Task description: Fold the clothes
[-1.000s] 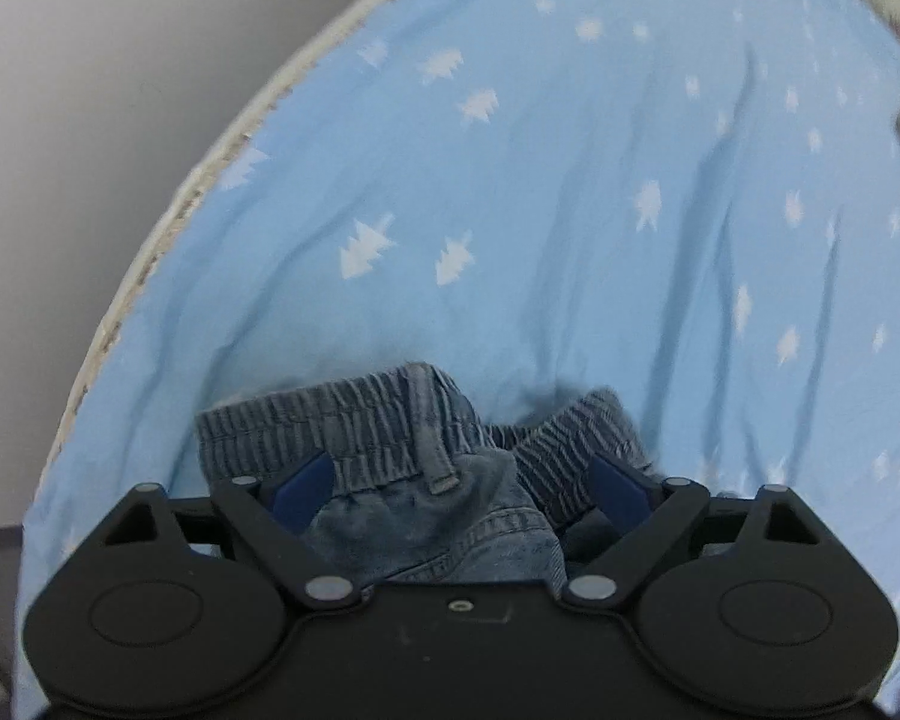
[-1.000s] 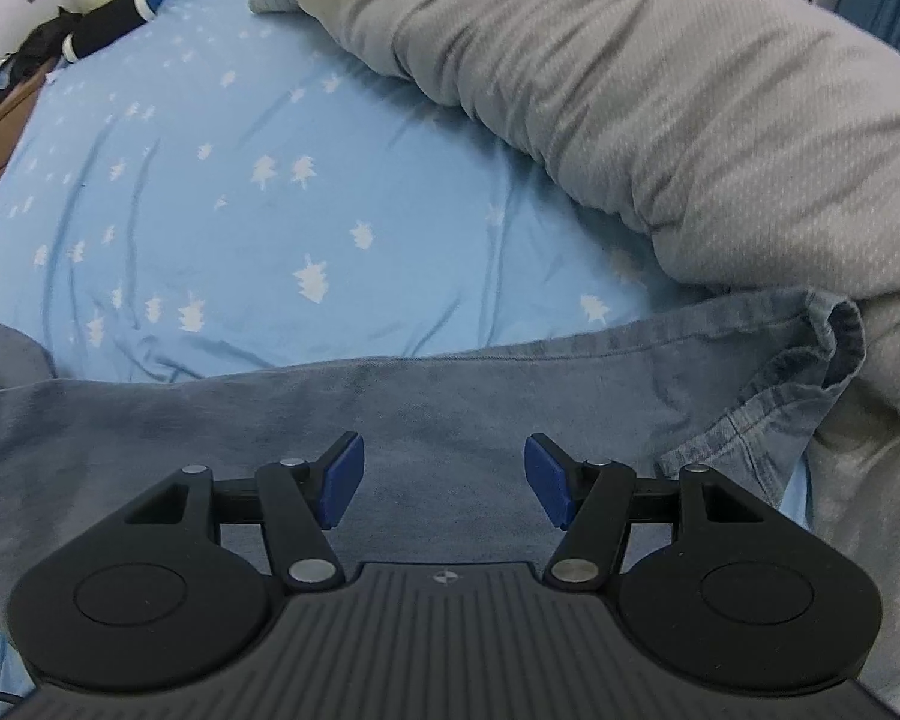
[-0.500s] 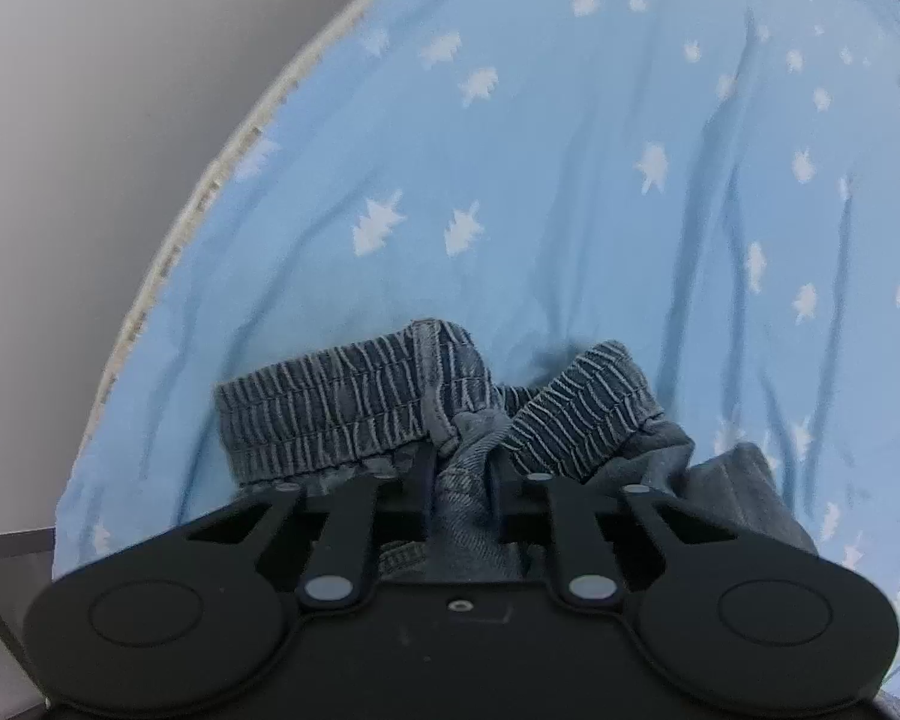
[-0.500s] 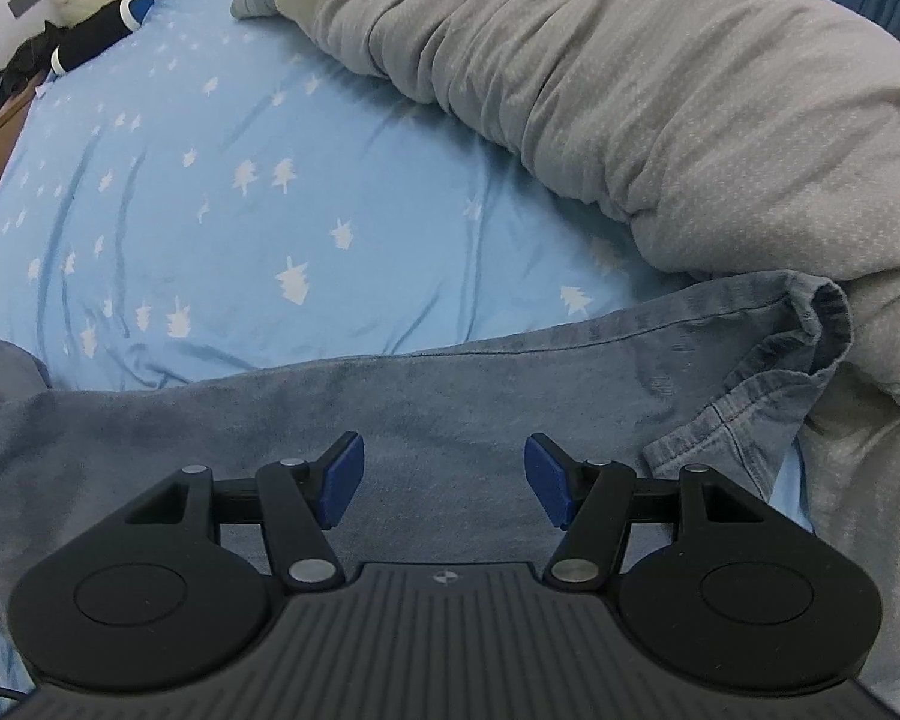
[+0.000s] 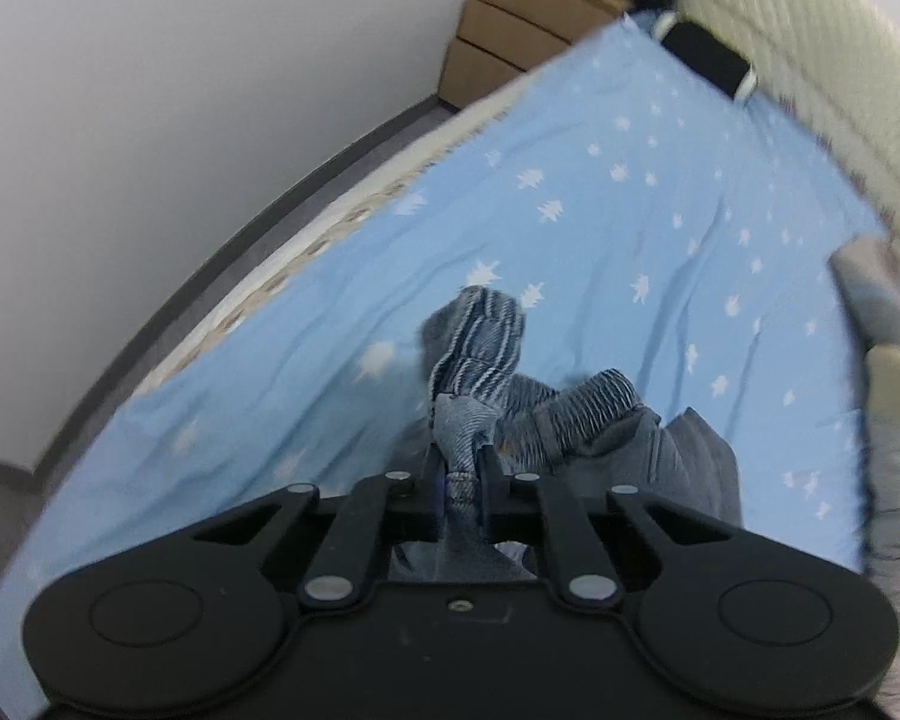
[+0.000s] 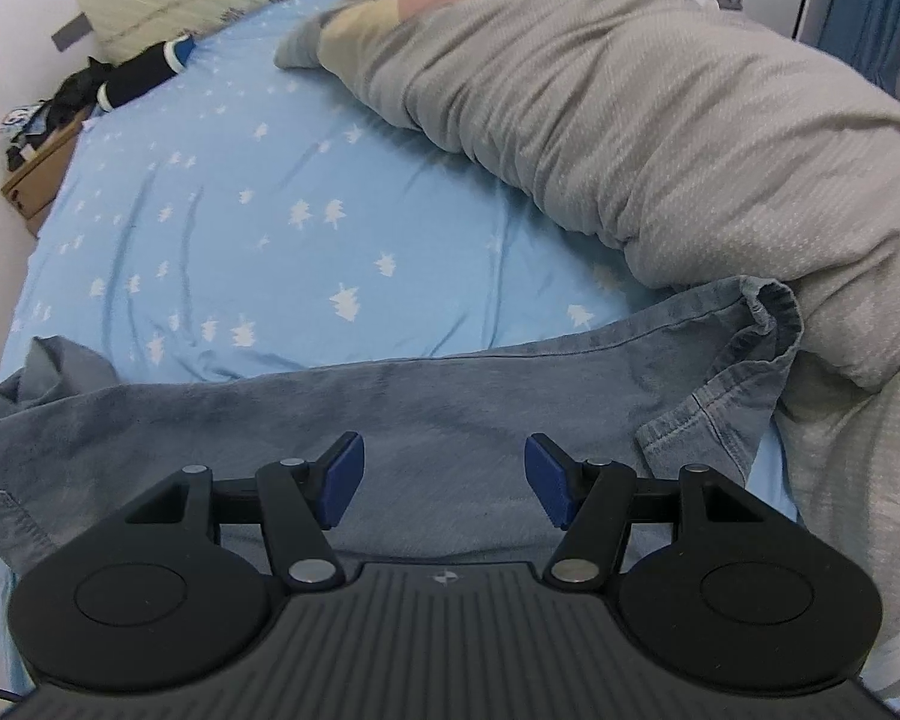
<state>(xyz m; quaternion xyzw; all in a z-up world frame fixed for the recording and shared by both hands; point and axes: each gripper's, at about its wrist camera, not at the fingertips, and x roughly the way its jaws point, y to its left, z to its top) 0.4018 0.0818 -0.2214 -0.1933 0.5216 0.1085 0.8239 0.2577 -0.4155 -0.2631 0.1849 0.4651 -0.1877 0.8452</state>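
Left wrist view, nearest first: my left gripper [image 5: 457,483] was pinched tight on the elastic waistband of the denim trousers [image 5: 576,420], a gathered bunch of it standing up between the fingers and off the blue sheet [image 5: 660,228]. Beyond lay the patterned sheet, then the cardboard boxes [image 5: 510,30] by the wall. In the right wrist view my right gripper [image 6: 444,480] hung spread and empty over the trouser leg [image 6: 390,420], which lay flat across the sheet with its hem [image 6: 750,360] curled against the grey duvet [image 6: 660,132].

To do this lift well, I judged I should carry the waistband up and over toward the hem in one smooth arc, keeping the pinch firm because the elastic is thick and could slip. The right gripper would do best pinning or taking the leg near its middle, so the cloth folds rather than drags.

Compared with a second before, the left fingers had gone from open, either side of the waistband, to clamped on it, and the gripper had risen and swung, bringing the wall and boxes into sight. The right gripper had kept its open stance, with the view shifted only slightly.
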